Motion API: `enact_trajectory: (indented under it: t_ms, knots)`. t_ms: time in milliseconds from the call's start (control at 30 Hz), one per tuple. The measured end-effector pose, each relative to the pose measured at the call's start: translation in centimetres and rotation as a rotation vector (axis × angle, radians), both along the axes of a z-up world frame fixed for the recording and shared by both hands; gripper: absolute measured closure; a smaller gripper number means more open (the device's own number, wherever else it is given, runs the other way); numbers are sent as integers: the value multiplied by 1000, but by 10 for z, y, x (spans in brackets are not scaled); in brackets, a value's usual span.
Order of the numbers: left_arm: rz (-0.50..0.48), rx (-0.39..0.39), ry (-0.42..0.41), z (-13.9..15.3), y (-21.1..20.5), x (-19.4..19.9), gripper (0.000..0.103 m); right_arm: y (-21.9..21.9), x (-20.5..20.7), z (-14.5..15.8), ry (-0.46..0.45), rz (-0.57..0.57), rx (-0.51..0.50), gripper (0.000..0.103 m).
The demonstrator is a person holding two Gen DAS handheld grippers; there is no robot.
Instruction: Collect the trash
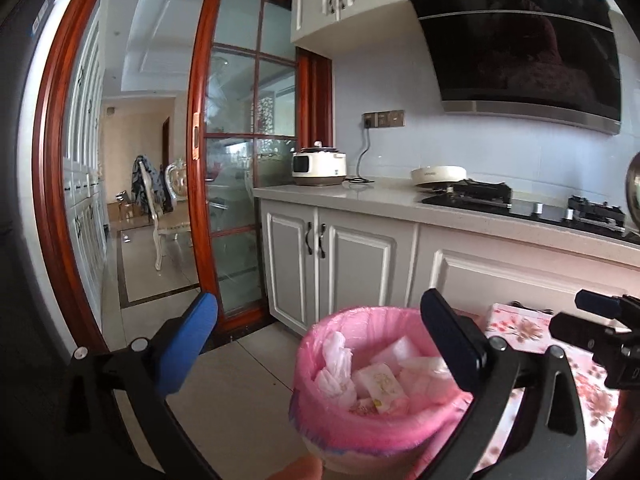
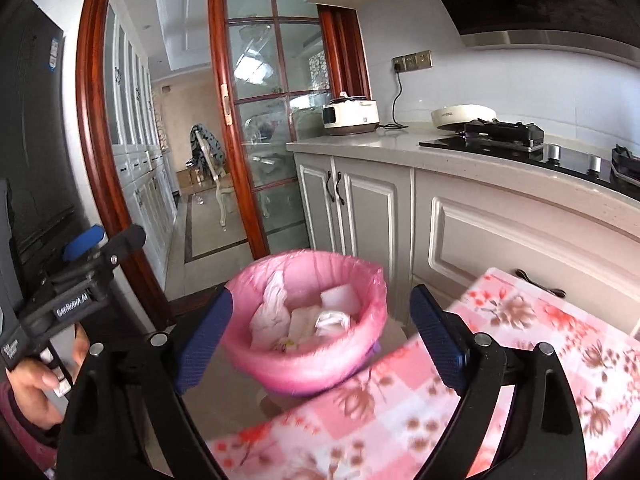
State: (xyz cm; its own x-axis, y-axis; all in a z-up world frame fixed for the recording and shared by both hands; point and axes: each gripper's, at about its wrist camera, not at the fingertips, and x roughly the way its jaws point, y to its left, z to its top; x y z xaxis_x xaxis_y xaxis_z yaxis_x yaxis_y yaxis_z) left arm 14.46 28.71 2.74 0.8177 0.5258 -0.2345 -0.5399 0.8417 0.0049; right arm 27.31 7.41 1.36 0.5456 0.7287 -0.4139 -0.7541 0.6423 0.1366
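Observation:
A small trash bin lined with a pink bag (image 1: pixel 360 424) (image 2: pixel 316 364) stands on the tiled floor beside a table. It holds crumpled white tissues (image 1: pixel 334 364) (image 2: pixel 272 304) and white paper packets (image 1: pixel 382 388) (image 2: pixel 338 298). My left gripper (image 1: pixel 320 344) is open and empty, held above the bin's near side. My right gripper (image 2: pixel 322 332) is open and empty, its blue pads on either side of the bin in view. The left gripper also shows in the right wrist view (image 2: pixel 86 246); the right one shows in the left wrist view (image 1: pixel 596 306).
A table with a pink floral cloth (image 2: pixel 460 392) (image 1: pixel 532 332) stands right of the bin. White cabinets (image 1: pixel 340 252) carry a counter with a rice cooker (image 1: pixel 319 164), a white pan (image 1: pixel 438 175) and a gas hob (image 1: pixel 520 200). A red-framed glass sliding door (image 1: pixel 240 160) opens left.

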Motion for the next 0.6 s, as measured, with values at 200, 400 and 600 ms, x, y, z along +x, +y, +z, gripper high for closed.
enact_trajectory:
  t_ms: [200, 400, 600]
  knots:
    - [-2, 4, 38, 13, -49, -31, 4, -46, -49, 4, -26, -10, -33, 18]
    - [-1, 19, 37, 7, -109, -62, 4, -91, -82, -8, 7, -51, -42, 18]
    - [-30, 11, 62, -1, -153, -78, 4, -122, -99, -19, 20, -95, -41, 18]
